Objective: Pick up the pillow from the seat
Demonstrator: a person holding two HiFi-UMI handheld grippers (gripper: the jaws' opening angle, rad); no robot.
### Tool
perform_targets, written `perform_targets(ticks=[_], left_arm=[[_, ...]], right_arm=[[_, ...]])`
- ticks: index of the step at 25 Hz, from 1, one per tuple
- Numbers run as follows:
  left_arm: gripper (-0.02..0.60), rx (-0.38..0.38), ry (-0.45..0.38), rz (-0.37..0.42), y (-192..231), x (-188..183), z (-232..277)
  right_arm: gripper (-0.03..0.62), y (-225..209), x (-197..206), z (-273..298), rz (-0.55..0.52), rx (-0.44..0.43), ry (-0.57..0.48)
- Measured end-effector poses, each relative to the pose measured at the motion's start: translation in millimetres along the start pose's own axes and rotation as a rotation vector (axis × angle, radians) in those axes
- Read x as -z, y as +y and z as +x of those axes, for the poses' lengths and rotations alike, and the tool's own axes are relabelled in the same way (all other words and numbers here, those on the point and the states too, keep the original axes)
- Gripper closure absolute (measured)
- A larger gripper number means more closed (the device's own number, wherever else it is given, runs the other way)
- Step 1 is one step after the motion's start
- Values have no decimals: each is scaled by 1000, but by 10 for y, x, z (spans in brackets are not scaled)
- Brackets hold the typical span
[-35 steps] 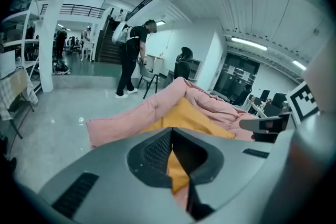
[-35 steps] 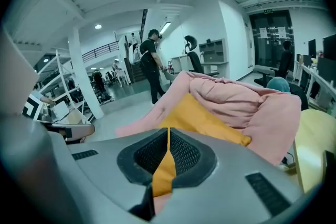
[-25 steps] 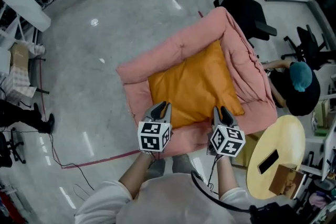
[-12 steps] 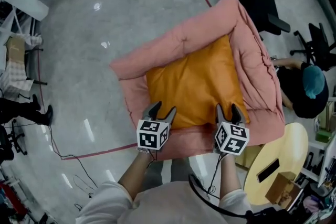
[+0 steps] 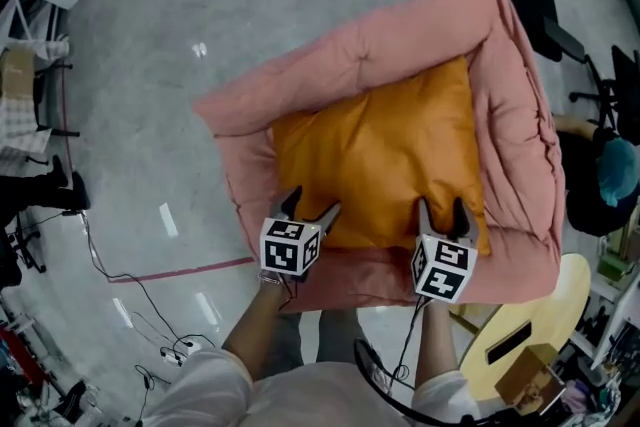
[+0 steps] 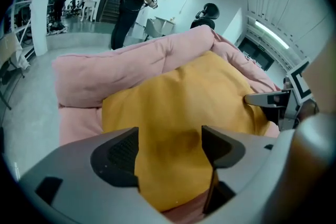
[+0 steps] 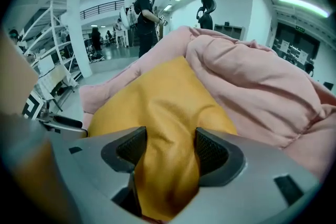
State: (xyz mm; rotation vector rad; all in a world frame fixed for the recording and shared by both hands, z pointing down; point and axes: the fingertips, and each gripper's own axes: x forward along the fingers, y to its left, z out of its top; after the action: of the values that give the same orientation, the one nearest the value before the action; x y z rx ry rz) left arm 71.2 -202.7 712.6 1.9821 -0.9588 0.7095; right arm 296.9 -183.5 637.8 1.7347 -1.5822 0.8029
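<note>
The orange pillow (image 5: 375,160) is laid flat in the pink seat (image 5: 380,45). At its 6 o'clock edge the left gripper (image 5: 308,207) and right gripper (image 5: 446,207) are placed; both pairs of jaws are being opened wide, with pillow fabric loose between them.

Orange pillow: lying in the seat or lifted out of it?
In the seat: the orange pillow lies flat between the raised walls of the pink seat.

Pillow (image 5: 375,165) noted as plain orange-yellow. Seat (image 5: 520,85) recorded as plain pink throughout. Floor (image 5: 130,65) logged as glossy grey, marked by a thin red line (image 5: 190,270).
</note>
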Motion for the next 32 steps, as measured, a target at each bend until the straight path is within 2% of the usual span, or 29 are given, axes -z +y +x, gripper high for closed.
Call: perform_targets(ticks=[6,15,21,27,32], left_arm=[[210,44,52,-17,26,171,466],[209,54,37,-25,46,220,790],[222,35,65,-19,78,256,942],[326,23,81,-15,30,272,922],[483,43,71,-37,-12,249,765]], right_arm=[[319,-53,53,251,-43,16,52],[322,-78,124,529,-84,39,107],[373,-33,159,684,-94,30,124],[429,0,176,695,-111,27,120],[498,141,182,625,-84,-37,138]])
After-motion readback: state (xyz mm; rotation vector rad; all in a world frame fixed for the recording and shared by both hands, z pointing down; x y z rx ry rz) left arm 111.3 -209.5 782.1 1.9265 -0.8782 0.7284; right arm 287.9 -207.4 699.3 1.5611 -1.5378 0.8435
